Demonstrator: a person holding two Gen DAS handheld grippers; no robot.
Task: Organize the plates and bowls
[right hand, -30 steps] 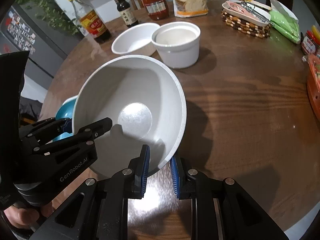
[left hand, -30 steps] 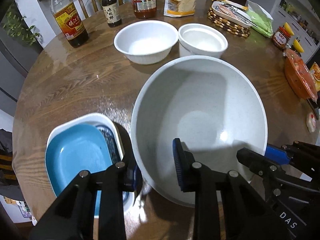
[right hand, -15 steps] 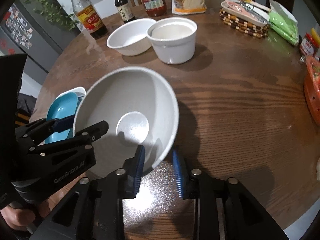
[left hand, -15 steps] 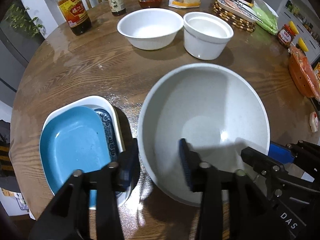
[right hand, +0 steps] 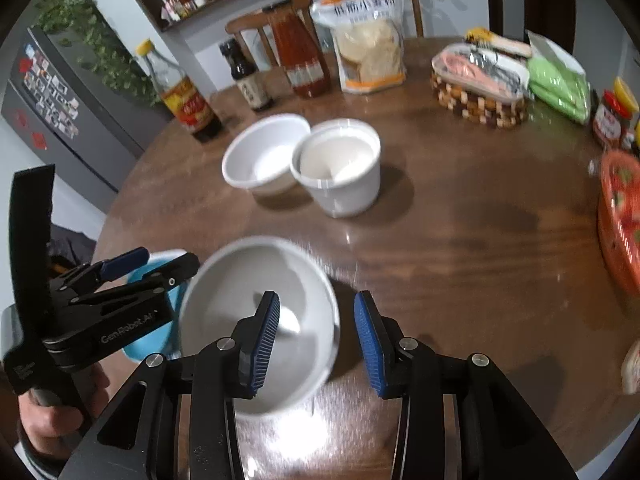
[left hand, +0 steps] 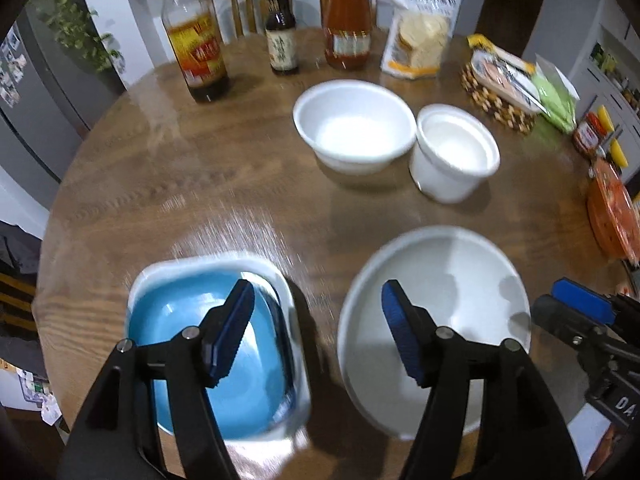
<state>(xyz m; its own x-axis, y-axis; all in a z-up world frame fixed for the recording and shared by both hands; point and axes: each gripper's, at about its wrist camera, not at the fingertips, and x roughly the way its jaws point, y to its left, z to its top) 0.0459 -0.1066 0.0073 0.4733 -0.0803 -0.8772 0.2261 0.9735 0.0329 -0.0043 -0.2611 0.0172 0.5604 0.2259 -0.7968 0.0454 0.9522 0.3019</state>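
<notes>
Plates, a blue square one (left hand: 192, 320) nested in a white dish (left hand: 280, 280), sit leftmost on the wooden worktop (left hand: 240, 184); beside them the large white speckled bowl (left hand: 452, 280). Left claw (left hand: 316, 332) and right claw (right hand: 316, 336) gape, gripping nothing.

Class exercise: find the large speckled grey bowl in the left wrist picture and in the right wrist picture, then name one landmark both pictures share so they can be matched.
Left wrist: the large grey bowl sits lower right, beside the blue plate.
Right wrist: the large grey bowl sits lower centre-left, behind the right gripper.
Shared landmark: the two white bowls standing side by side mid-table.
</notes>
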